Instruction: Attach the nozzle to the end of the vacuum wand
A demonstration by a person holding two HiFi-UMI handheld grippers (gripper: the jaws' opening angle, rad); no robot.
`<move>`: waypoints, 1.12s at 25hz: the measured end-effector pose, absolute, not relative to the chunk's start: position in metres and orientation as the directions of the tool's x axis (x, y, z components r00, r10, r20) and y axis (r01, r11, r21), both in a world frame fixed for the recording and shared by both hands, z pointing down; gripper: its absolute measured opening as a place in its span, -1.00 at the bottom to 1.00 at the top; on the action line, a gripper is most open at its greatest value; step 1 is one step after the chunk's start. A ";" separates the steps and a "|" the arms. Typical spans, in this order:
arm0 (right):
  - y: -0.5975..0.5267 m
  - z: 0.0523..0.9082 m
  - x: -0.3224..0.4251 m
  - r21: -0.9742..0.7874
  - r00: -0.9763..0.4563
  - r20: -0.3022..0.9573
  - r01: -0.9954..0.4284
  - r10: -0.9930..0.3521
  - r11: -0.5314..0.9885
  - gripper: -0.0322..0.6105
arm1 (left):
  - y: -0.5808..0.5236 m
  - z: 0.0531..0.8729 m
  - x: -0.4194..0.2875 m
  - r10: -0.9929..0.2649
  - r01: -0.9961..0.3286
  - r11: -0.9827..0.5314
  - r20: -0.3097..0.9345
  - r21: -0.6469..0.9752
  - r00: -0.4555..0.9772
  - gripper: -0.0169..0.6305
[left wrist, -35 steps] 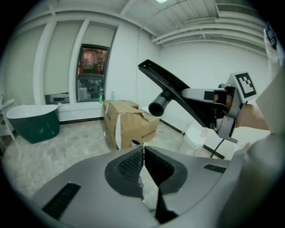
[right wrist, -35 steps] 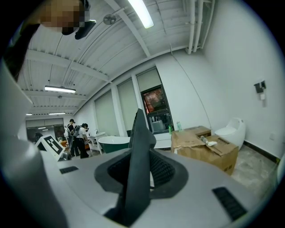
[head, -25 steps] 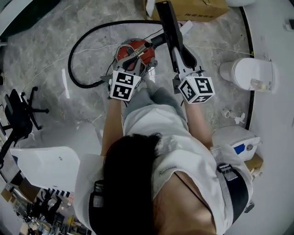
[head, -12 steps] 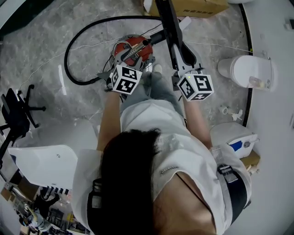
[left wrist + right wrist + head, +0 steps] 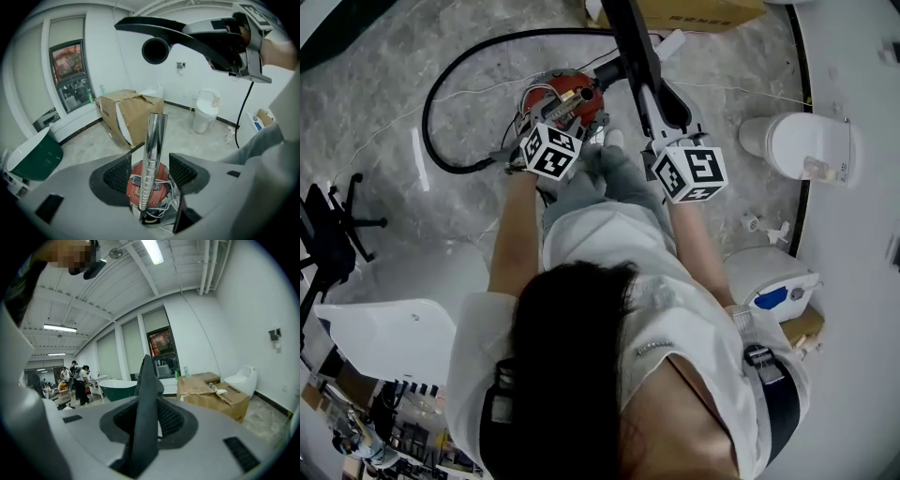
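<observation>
Between the opening jaws of the left gripper (image 5: pixel 150 174) the wand (image 5: pixel 153 140) stands unclamped, nozzle (image 5: pixel 187 35) clamped in the right gripper (image 5: pixel 149 420) at 1 o'clock above it, so the loose wand may tip and miss the socket

the chrome ribbed metal wand (image 5: pixel 152 150) stands between the opening jaws of the left gripper (image 5: pixel 150 174), touching neither pad. the red round vacuum canister (image 5: pixel 160 178) sits on the floor beyond it. the long black plastic nozzle (image 5: pixel 145 380) is clamped in the right gripper (image 5: pixel 147 418), right of the wand and above it. the black rubber hose (image 5: pixel 427 127) loops left of the canister. the brown cardboard box (image 5: pixel 698 17) lies behind the canister, and the white ceramic toilet (image 5: pixel 806 145) stands well to its right.
</observation>
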State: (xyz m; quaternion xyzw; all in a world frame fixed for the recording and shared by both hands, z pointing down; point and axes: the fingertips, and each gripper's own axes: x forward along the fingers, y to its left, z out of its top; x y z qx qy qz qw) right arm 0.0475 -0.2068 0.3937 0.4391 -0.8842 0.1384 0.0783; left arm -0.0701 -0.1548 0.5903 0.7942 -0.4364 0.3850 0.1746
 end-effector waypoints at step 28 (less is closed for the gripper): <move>-0.206 0.439 0.048 -0.120 -0.596 0.332 -0.795 -0.731 0.594 -0.59 | -0.185 0.615 -0.051 -0.634 -0.834 -0.548 0.685 -0.069 0.359 -0.45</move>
